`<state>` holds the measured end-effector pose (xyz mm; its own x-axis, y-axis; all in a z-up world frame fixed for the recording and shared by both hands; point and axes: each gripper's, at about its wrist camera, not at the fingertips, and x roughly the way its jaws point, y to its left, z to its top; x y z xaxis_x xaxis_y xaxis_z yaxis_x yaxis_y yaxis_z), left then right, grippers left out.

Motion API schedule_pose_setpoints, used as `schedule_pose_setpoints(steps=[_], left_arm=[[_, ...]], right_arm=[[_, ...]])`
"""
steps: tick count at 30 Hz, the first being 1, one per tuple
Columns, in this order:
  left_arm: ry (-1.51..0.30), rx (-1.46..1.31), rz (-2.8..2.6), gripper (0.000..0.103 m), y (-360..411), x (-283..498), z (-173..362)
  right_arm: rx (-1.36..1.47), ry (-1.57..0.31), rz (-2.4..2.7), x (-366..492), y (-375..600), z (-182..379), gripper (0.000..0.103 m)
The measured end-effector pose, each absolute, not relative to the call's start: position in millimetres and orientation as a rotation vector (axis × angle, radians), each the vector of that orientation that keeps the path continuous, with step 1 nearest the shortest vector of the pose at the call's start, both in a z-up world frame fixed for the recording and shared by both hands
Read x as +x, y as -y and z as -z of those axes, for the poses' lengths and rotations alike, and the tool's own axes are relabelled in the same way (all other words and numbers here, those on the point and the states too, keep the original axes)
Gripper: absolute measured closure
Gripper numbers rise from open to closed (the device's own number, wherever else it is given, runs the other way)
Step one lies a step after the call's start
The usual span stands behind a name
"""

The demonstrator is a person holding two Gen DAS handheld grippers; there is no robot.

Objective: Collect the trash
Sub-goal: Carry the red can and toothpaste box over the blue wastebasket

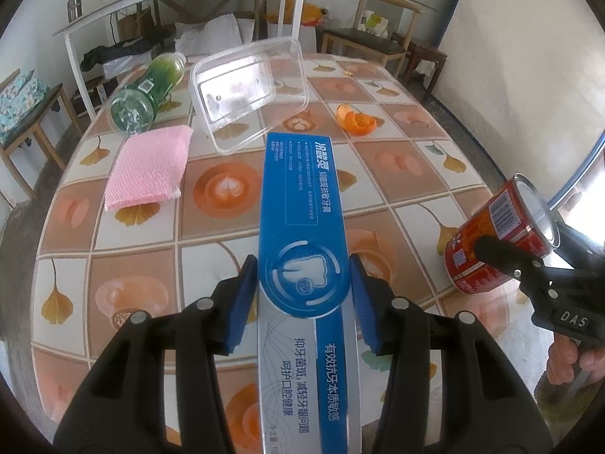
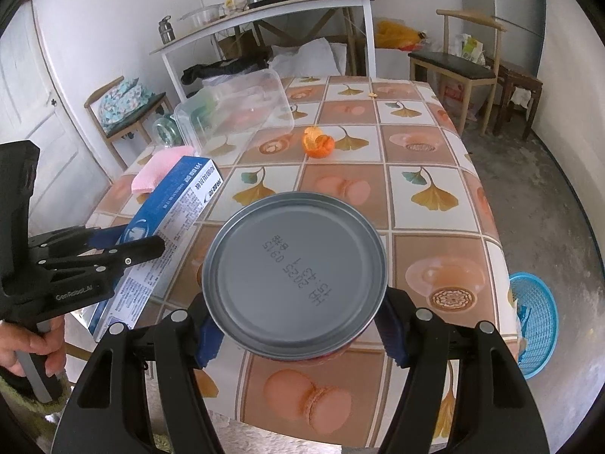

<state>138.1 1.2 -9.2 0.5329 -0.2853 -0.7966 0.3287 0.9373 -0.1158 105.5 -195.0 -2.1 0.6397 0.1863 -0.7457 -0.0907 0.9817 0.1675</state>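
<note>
My left gripper (image 1: pixel 303 295) is shut on a long blue toothpaste box (image 1: pixel 298 204), held above the patterned table (image 1: pixel 408 174); the box also shows in the right wrist view (image 2: pixel 166 223). My right gripper (image 2: pixel 298 325) is shut on a red tin can (image 2: pixel 295 280), its grey bottom facing the camera; the can shows at the right in the left wrist view (image 1: pixel 499 234). On the table lie an orange peel (image 1: pixel 355 119), a clear plastic container (image 1: pixel 249 90) tipped on its side, and a green bottle (image 1: pixel 147 90) on its side.
A pink cloth (image 1: pixel 149 168) lies at the table's left. A blue basket (image 2: pixel 537 325) sits on the floor right of the table. Chairs (image 2: pixel 465 72) and a white shelf table (image 2: pixel 264 22) stand behind.
</note>
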Motion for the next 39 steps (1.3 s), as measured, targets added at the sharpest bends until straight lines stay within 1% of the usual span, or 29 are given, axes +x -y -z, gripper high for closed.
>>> schedule_pose_setpoints(steps=[20, 39], left_arm=[[-0.754, 0.058, 0.393, 0.058, -0.7, 105.7, -48.4], [-0.637, 0.004, 0.422, 0.058, 11.9, 90.4, -86.3]], right_arm=[[0.129, -0.793, -0.157, 92.5, 200.2, -25.0, 0.038], [0.146, -0.731, -0.135, 75.5, 217.0, -52.0, 0.038]])
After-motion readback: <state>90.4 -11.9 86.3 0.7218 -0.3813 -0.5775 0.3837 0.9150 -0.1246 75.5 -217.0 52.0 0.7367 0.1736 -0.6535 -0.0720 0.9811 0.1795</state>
